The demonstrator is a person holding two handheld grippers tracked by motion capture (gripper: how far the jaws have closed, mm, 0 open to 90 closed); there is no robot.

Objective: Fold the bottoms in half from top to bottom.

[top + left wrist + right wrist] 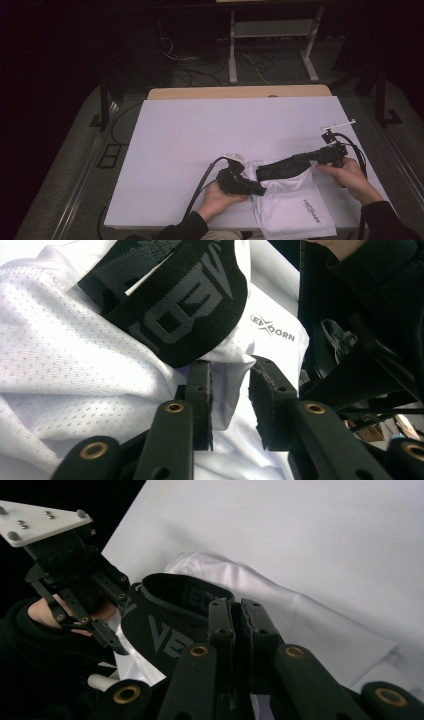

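A white mesh garment [292, 205] with a black lettered waistband [275, 169] lies at the table's front edge, right of centre. My right gripper [302, 159] reaches in from the right and is shut on the waistband [170, 630], which is lifted off the white cloth. My left gripper [259, 189] lies at the garment's left edge. In the left gripper view its jaws stand apart, with a fold of white cloth [230, 390] loose between the pads [201, 400] and the waistband [185, 305] just beyond them. The left gripper [107, 635] also shows in the right gripper view.
The white tabletop [200, 130] stretches away to the left and back, with a wooden edge [240, 92] at the rear. The garment's lower part hangs over the front edge. Cables and a metal stand [272, 45] sit on the dark floor beyond.
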